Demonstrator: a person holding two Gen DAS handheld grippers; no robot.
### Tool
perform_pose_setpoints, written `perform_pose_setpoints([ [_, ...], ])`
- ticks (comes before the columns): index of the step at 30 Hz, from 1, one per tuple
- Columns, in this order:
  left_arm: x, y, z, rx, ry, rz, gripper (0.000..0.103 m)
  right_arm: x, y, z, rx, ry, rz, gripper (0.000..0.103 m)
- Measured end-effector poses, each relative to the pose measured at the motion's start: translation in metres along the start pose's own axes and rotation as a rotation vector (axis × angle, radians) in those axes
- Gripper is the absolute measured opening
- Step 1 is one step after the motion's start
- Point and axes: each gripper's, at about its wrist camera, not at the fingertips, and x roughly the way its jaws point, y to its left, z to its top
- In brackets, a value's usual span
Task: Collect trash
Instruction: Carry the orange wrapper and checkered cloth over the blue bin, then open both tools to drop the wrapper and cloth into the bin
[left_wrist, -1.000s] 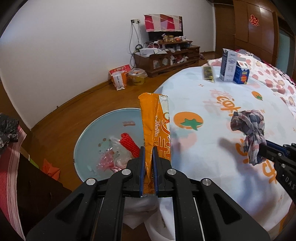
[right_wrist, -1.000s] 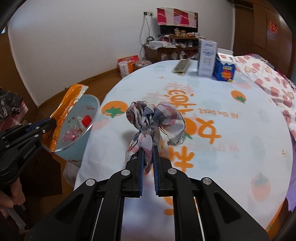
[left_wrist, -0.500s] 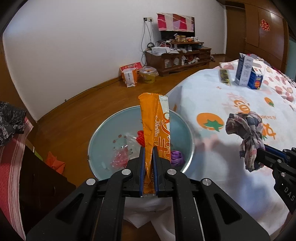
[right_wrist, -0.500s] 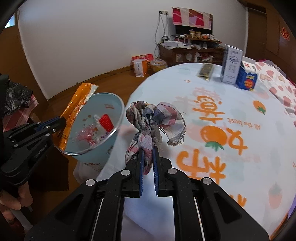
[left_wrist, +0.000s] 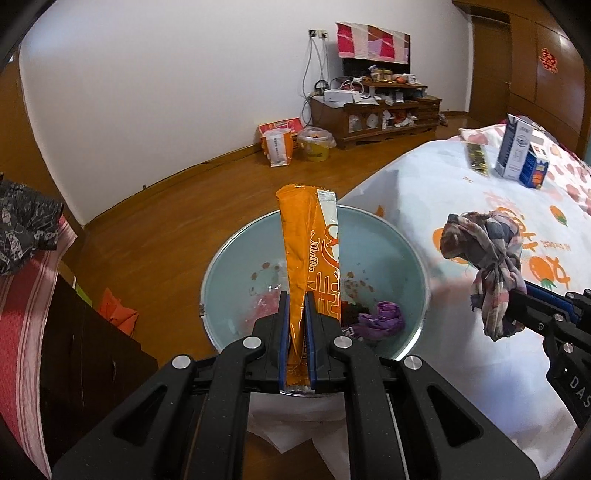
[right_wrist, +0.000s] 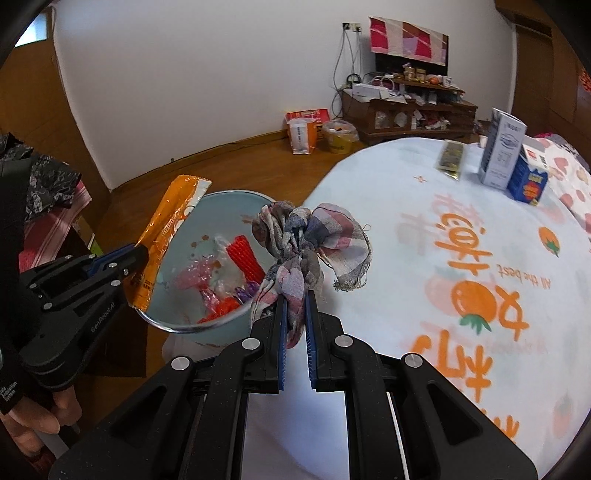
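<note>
My left gripper (left_wrist: 296, 295) is shut on a long orange snack wrapper (left_wrist: 303, 251) and holds it upright over the pale blue trash bin (left_wrist: 229, 266). The wrapper (right_wrist: 168, 236) and left gripper (right_wrist: 142, 258) also show in the right wrist view, at the bin's (right_wrist: 221, 197) near rim. My right gripper (right_wrist: 295, 295) is shut on a knotted plaid rag (right_wrist: 310, 240), held in the air beside the bin at the table's edge. The rag (left_wrist: 484, 258) shows at the right in the left wrist view. The bin holds red, pink and purple scraps.
The round table (right_wrist: 461, 221) has a white cloth with orange prints. Two cartons (right_wrist: 511, 162) and a dark packet (right_wrist: 450, 160) stand at its far side. A dark cabinet (left_wrist: 74, 350) with cloths stands left of the bin. A TV stand (left_wrist: 373, 110) lines the far wall.
Both grippers have moved left, away from the table and toward the bin. The wrapper is now over the bin's middle, and the rag is closer to the bin's rim.
</note>
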Motion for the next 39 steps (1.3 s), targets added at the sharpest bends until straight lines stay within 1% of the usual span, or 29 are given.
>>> perform_pose_setpoints([
  [9, 0.018, 0.015, 0.002, -0.035, 0.029, 0.023, 0.008, 0.02, 0.017, 0.019, -0.022, 0.001, 0.017, 0.01],
  [19, 0.042, 0.019, 0.006, -0.05, 0.061, 0.018, 0.008, 0.049, 0.026, 0.036, -0.022, 0.027, 0.024, 0.01],
  [30, 0.074, 0.022, 0.006, -0.068, 0.123, 0.011, 0.008, 0.081, 0.027, 0.041, -0.024, 0.079, 0.025, 0.01],
  [39, 0.09, 0.027, 0.006, -0.077, 0.161, 0.026, 0.008, 0.103, 0.029, 0.046, -0.028, 0.117, 0.041, 0.012],
])
